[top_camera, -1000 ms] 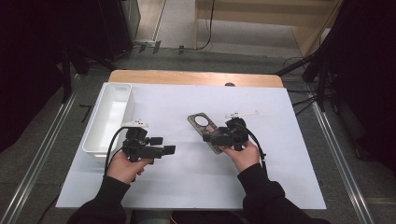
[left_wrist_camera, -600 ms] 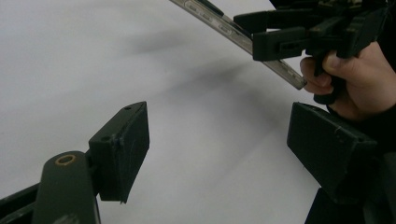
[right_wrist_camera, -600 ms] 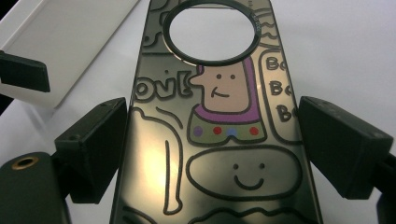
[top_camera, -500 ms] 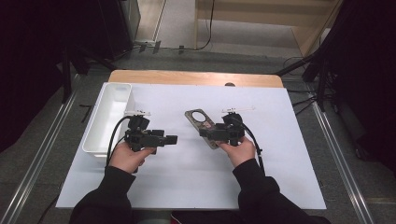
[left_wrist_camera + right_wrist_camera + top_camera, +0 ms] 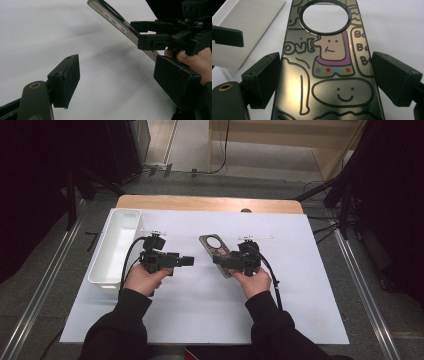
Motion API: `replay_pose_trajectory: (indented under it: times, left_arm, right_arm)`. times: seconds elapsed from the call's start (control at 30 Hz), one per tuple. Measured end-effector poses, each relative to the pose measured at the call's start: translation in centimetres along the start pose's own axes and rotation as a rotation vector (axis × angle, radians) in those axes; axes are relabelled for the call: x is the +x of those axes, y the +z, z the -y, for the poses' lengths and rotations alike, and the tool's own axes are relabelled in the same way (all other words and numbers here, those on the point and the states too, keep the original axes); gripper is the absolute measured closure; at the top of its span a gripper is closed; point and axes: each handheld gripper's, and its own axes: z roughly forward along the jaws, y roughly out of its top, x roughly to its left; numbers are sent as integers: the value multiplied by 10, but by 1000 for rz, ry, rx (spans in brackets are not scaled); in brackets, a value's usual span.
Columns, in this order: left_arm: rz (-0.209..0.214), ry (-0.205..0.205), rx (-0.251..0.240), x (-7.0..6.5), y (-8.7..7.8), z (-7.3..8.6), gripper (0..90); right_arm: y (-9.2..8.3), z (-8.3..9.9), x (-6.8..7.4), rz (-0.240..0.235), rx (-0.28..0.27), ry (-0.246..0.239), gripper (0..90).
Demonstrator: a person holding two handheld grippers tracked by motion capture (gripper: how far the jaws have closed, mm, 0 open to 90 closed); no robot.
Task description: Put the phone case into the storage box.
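Note:
A clear phone case [image 5: 211,243] with cartoon drawings and a round camera hole is held tilted above the white table sheet [image 5: 200,310]. My right gripper [image 5: 223,259] is shut on it, a pad pressing on each long edge; in the right gripper view the case [image 5: 329,82] spans the gap between the two jaws. My left gripper [image 5: 189,261] points right toward the case, a short way from it, and is open with nothing in it. In the left gripper view its jaws stand wide apart [image 5: 120,80], and the case [image 5: 112,18] and the right gripper [image 5: 141,33] lie beyond them.
A white rectangular bin [image 5: 117,245] stands along the left side of the sheet, also seen as the bin [image 5: 249,22] in the right gripper view. A wooden table edge [image 5: 210,203] runs along the back. Two thin white strips [image 5: 256,238] lie behind the grippers.
My left gripper has moved away from the person and slightly right, closer to the case. The right gripper and the case have barely shifted.

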Motion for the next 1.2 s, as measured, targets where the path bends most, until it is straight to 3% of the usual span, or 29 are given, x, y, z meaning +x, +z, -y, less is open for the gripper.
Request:
replay_pose_trajectory:
  times: [0.37, 0.8, 1.2]
  left_arm:
    - [18, -46, 9, 6, 13, -15, 208]
    - [-29, -66, 15, 3, 23, -32, 208]
    - [-40, -103, 34, 5, 38, -40, 209]
  right_arm:
    - [4, 9, 3, 11, -20, 30, 107]
    - [9, 14, 9, 15, -48, 44, 107]
    - [11, 14, 6, 26, -60, 82, 106]
